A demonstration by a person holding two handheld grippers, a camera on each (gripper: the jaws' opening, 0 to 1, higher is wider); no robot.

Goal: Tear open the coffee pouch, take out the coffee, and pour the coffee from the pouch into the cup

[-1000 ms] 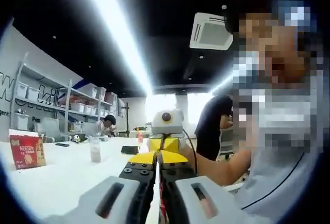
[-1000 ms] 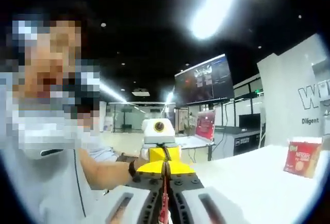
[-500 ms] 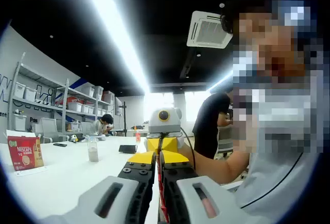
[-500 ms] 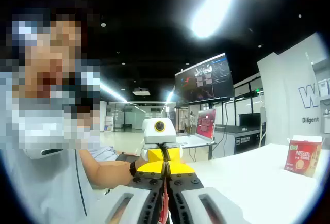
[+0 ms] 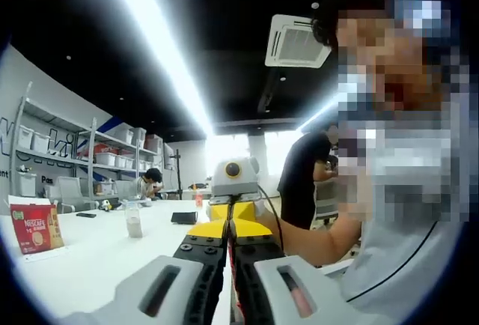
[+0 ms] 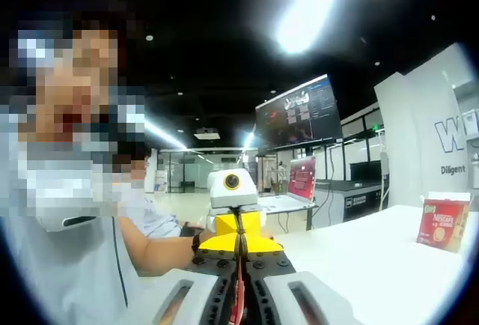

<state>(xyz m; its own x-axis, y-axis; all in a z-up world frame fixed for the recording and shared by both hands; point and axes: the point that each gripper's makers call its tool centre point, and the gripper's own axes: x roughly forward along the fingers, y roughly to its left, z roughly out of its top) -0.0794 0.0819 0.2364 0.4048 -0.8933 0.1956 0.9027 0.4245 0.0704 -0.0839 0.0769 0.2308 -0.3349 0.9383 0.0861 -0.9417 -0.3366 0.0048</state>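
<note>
Both views tilted up slightly; coffee pouch (image 6: 238,306) stays clamped edge-on between right gripper (image 6: 239,295) and left gripper (image 5: 227,295), facing tip-to-tip.

**Surroundings beyond your jaws**

Left gripper view: the white table (image 5: 90,257) runs out to the left of your fingers. A red Nescafé box (image 5: 34,228) stands on it far to the left. A black flat object (image 5: 183,218) lies farther out, just left of the finger line; what it is can't be told. Metal shelving (image 5: 90,164) with bins lines the wall behind, and a seated person (image 5: 153,181) sits in front of it. A ceiling air unit (image 5: 297,42) hangs above right, a long light strip (image 5: 161,55) above left.

Right gripper view: a wall screen (image 6: 298,112) sits above the fingers, a red laptop (image 6: 301,180) below it.
</note>
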